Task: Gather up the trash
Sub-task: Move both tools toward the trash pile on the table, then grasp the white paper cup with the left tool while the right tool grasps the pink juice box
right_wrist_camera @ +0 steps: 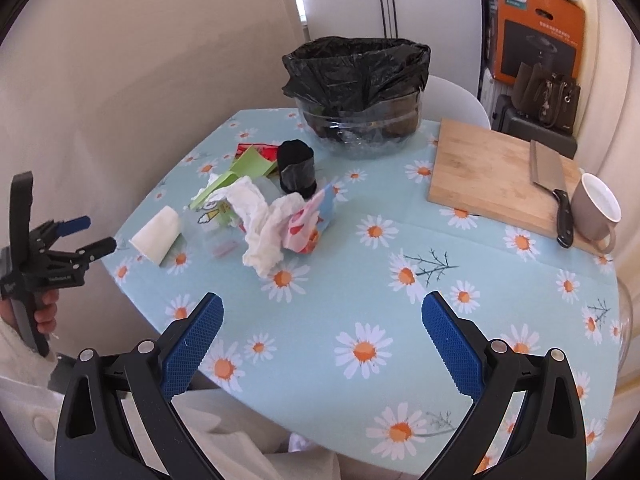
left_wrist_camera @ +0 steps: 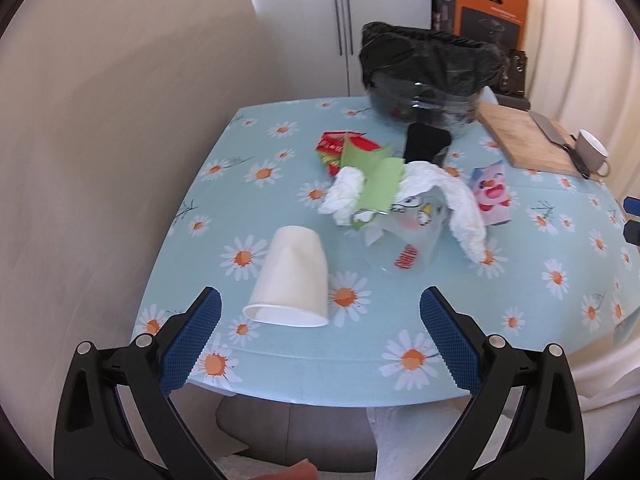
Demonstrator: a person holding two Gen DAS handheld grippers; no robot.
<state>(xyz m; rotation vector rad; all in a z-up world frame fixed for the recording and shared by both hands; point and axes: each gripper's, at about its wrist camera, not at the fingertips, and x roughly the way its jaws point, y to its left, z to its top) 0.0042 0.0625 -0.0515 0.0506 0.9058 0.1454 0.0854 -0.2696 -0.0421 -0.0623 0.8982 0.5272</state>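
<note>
Trash is lying in a loose pile on the bench (right_wrist_camera: 460,280): a white paper cup (left_wrist_camera: 290,280) on its side, crumpled tissue (right_wrist_camera: 260,224), green paper (left_wrist_camera: 380,178). Both grippers, left gripper (left_wrist_camera: 320,304) and right gripper (right_wrist_camera: 322,312), are hovering with jaws wide open, holding nothing. Behind the pile, a bowl lined with black bag (right_wrist_camera: 356,76) is standing.

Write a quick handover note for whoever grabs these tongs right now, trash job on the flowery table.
Left tongs: open, empty, lined up on the white paper cup lying on its side near the table edge.
Right tongs: open, empty, above bare tablecloth.
Trash sits clustered mid-table: crumpled white tissue, green paper scraps, clear plastic cup, red wrapper, pink cartoon packet, black roll.
Black-lined clear bin stands at the far side.
Nothing picked up yet; every piece is left to bin. Leave the wooden board, knife and mug.
</note>
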